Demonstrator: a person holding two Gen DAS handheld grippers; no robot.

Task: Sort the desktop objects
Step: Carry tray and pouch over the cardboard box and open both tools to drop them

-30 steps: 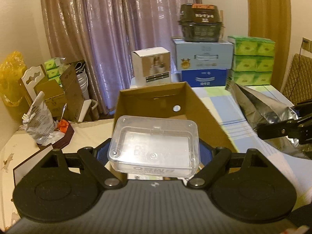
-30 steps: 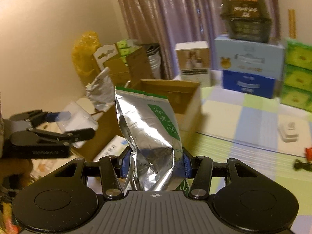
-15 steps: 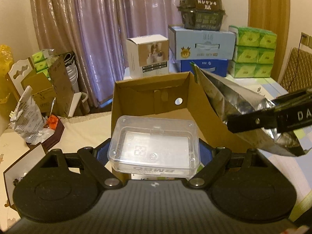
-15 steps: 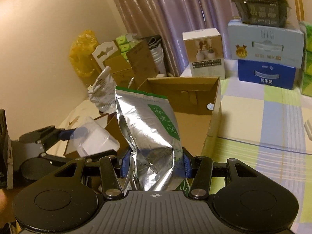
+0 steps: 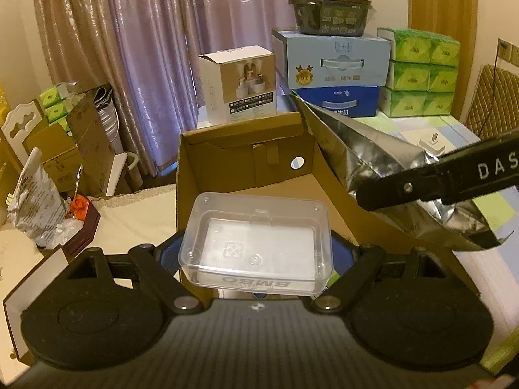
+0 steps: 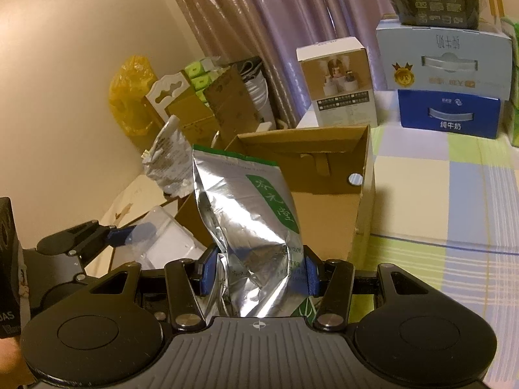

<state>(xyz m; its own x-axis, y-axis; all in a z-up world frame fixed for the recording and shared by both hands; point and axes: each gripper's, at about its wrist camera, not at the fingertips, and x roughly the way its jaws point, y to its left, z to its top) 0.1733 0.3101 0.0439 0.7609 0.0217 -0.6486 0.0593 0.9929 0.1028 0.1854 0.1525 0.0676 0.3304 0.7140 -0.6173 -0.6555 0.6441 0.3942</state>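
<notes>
Curtained clutter behind, cardboard box (image 5: pixel 246 159) open-topped — left tool (image 5: pixel 256 253) clamps clear case (image 5: pixel 256 243) above its near rim, right tool (image 6: pixel 258 272) pinches foil pouch (image 6: pixel 249 227).

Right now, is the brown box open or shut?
Open. The cardboard box has no top covering it; its bare inner walls and floor show in both views.

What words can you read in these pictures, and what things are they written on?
"BMBO", upside down, on the clear plastic box in the left hand-held gripper.
"DAS", cut off at the edge, on the right hand-held gripper.
"HONGLI", upside down, on the dark food tub.
"38" on the pale blue carton's gold badge.
Green-label characters on the foil pouch: too stylised to read.
White box print: too small.
</notes>
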